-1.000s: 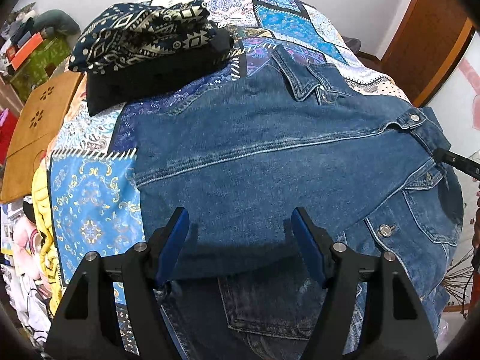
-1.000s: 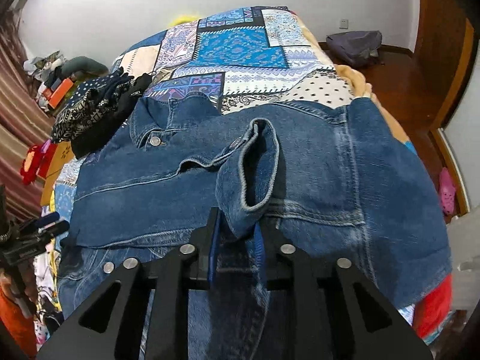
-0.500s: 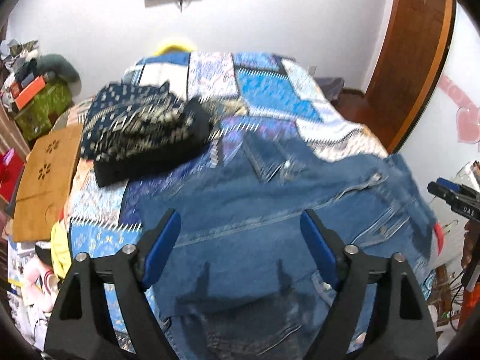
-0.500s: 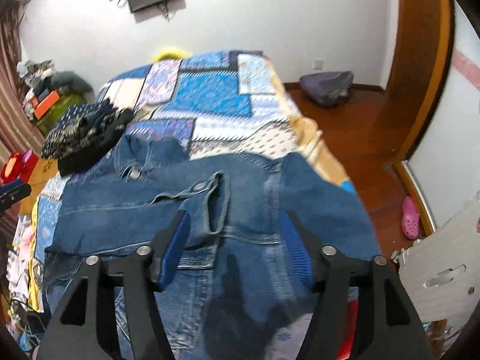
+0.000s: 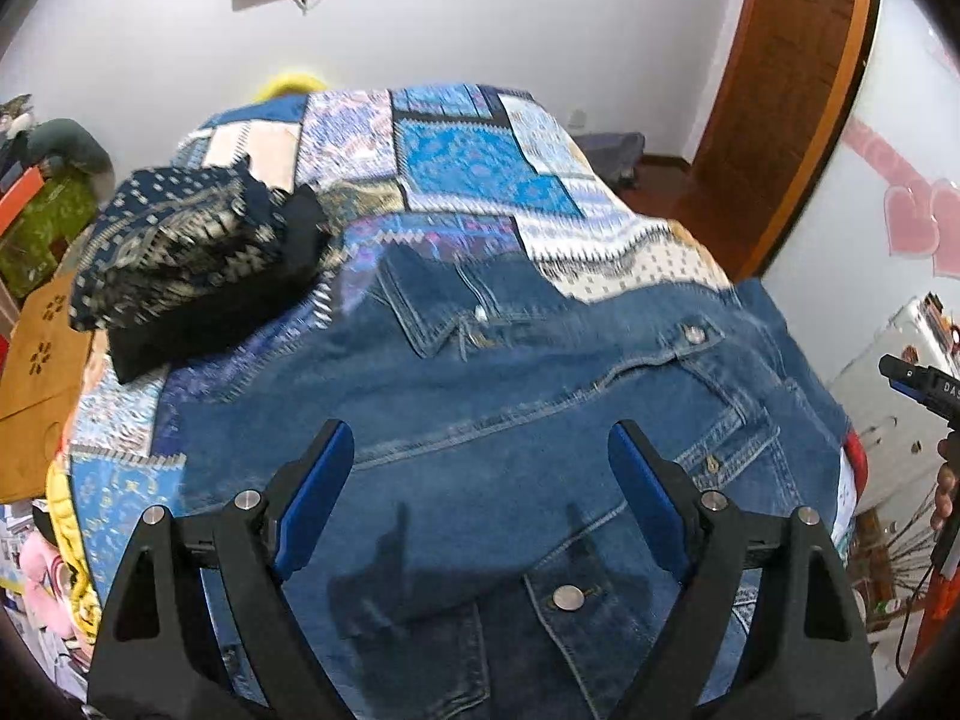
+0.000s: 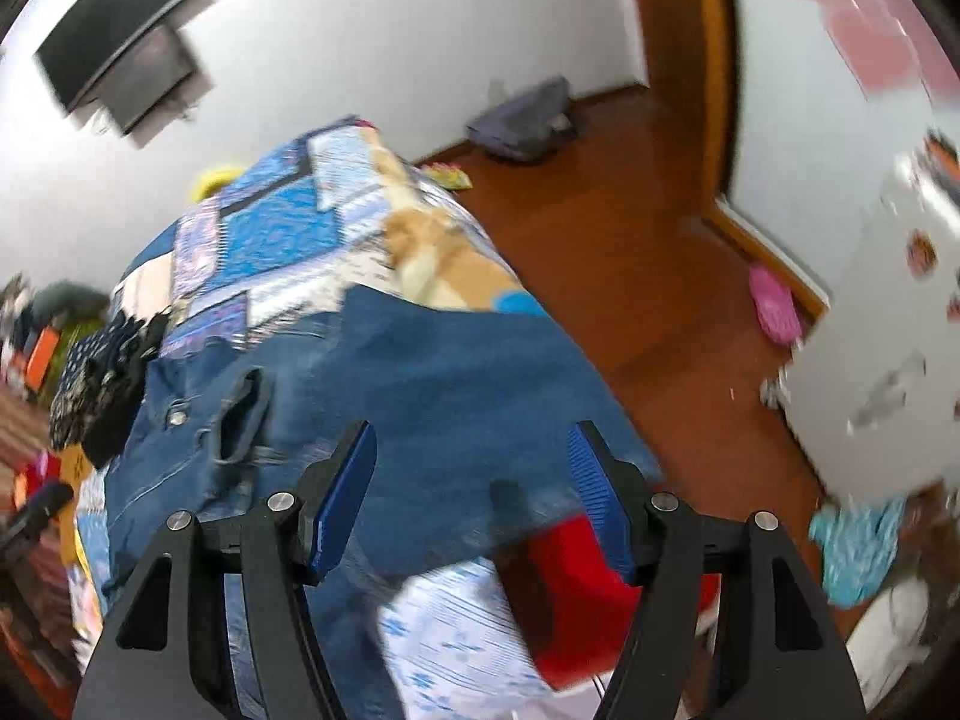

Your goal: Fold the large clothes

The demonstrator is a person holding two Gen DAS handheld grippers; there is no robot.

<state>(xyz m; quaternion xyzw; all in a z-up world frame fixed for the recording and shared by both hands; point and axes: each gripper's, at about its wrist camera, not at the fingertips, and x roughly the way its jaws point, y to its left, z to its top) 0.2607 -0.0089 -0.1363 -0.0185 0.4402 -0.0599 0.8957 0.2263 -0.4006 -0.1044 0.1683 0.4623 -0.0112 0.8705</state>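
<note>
The denim jacket (image 5: 540, 420) is laid flat across the near part of the bed (image 5: 480, 156), on the patchwork quilt, collar (image 5: 438, 306) toward the far end, hem toward the cameras and partly draped over the bed's near edge and right side. It is judged heavy and fairly stiff for a garment: thick denim w/ doubled seams, metal buttons (image 5: 568, 598) and pocket flaps, so folds are expected to hold but resist sharp creasing, and bulk will build up quickly. Not slippery, not fragile. A sleeve cuff (image 6: 240, 420) is seen lying folded over the body in the right wrist view. The left gripper (image 5: 480, 498) is held above the lower body panel w/ jaws spread wide, nothing between them; the right gripper (image 6: 474, 498) hangs over the jacket's right edge, jaws likewise spread and empty. Best holds are judged to be the seamed edges, i.e. hem band, shoulder seams or side seam, where a double layer can be pinched w/o slipping; buttons should be avoided. A stack of folded dark patterned clothes (image 5: 192, 258) rests on the bed beside the collar, well apart from both grippers.
</note>
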